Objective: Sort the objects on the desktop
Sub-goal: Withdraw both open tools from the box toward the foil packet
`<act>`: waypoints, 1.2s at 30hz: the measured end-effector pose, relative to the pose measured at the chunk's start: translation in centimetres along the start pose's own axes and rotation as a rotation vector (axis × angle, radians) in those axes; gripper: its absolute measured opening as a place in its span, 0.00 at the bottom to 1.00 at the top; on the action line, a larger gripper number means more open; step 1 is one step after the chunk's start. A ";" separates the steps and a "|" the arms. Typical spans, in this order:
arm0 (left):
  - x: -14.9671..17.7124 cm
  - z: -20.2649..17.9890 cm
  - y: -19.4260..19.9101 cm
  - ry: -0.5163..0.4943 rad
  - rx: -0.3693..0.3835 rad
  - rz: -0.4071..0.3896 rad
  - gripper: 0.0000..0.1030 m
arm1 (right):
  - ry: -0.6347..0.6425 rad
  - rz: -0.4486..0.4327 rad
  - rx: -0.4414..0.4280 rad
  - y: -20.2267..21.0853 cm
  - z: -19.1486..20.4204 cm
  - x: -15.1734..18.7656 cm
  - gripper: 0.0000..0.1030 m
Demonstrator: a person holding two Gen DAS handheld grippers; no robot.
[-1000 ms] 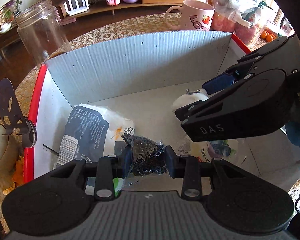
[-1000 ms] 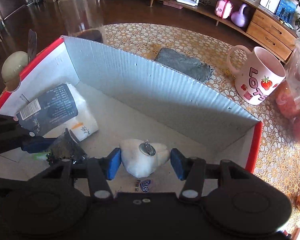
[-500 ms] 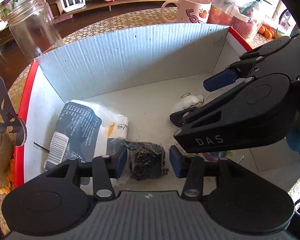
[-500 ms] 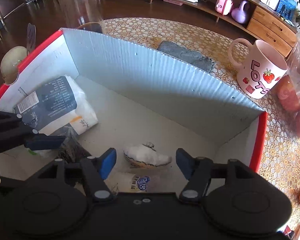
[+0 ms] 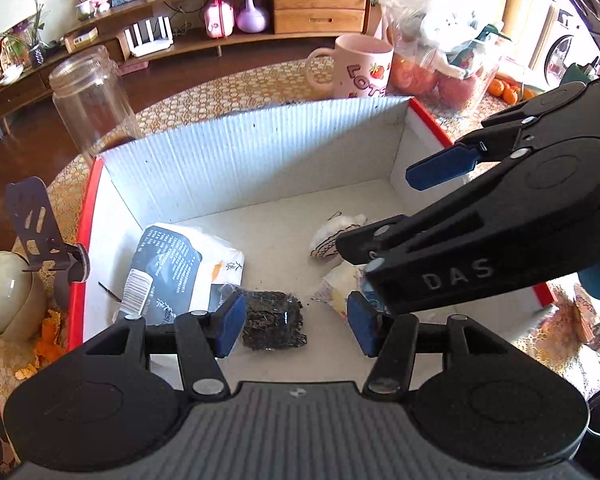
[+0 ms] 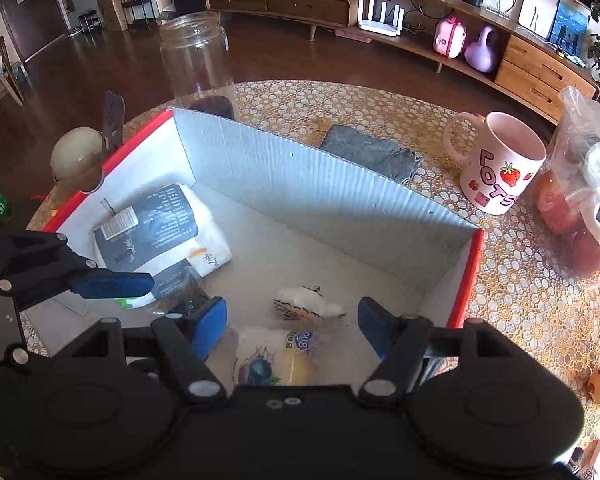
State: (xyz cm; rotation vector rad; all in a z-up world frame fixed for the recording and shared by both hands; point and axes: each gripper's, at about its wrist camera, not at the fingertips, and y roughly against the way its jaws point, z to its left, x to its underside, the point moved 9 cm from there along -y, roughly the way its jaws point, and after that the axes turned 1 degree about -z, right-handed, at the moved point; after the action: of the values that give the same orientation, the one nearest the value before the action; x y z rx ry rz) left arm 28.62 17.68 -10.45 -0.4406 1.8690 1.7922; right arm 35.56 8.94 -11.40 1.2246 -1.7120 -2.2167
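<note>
Both tools stand over the open cardboard box (image 5: 260, 160) on the desk (image 6: 380, 108). The left hand-held gripper (image 5: 292, 320) is spread wide and holds nothing; the dark tea packet (image 5: 274, 320) lies on the box floor between its blue pads, closer to the left one, touching neither as far as can be seen. The right hand-held gripper (image 6: 290, 328) is likewise wide open and empty. Below it lie the small white pouch (image 6: 306, 306) and, nearer the camera, a yellow snack packet (image 6: 276, 360). A large dark-and-white bag (image 6: 156, 228) rests against the left wall of the box.

Risks noted:

- The two tools crowd one another — in the left view the right tool's body overhangs the snack packet just beside the left tool's right pad. Any sideways move by either could knock them together.
- The tea packet overlaps the corner of the large bag; a lowered finger could snag the bag's film and drag it.
- Loose dark specks lie by the tea packet — whether it is leaking cannot be told. A careless regrasp may spill more.
- The mug (image 6: 500, 160) and glass jar (image 6: 196, 68) stand just outside the box walls; a wide outward swing could tip either.
</note>
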 end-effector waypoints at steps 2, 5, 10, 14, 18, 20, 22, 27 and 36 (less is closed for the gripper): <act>0.1 -0.4 1.0 0.002 0.000 -0.019 0.53 | 0.009 -0.018 -0.009 1.4 0.1 0.3 0.70; 0.0 -1.0 2.4 0.012 -0.006 -0.050 0.53 | 0.012 -0.050 -0.021 3.6 0.0 0.8 0.70; -0.1 -1.9 5.3 0.028 -0.021 -0.116 0.53 | -0.006 -0.091 -0.050 6.9 -0.3 2.2 0.70; -0.2 -2.9 7.7 0.021 -0.031 -0.164 0.53 | -0.019 -0.127 -0.069 9.4 -0.5 3.4 0.71; 0.1 -4.2 9.6 0.013 -0.031 -0.196 0.53 | -0.020 -0.158 -0.076 11.9 -0.7 4.6 0.71; 0.2 -4.9 10.3 0.006 -0.032 -0.208 0.53 | -0.021 -0.171 -0.077 13.0 -0.8 5.3 0.71; 0.4 -5.8 11.0 0.000 -0.026 -0.221 0.53 | -0.023 -0.185 -0.078 14.1 -1.0 6.0 0.71; 0.9 -8.1 12.8 -0.017 0.002 -0.257 0.53 | -0.030 -0.222 -0.065 16.8 -1.9 8.3 0.73; 2.2 -14.0 14.4 -0.063 0.074 -0.305 0.53 | -0.087 -0.283 0.001 20.5 -5.6 13.7 0.76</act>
State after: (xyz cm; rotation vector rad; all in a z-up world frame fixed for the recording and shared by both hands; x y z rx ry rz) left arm 16.89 5.12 0.17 -0.5998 1.7139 1.5139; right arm 21.92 -9.98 -1.73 1.4728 -1.6586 -2.4586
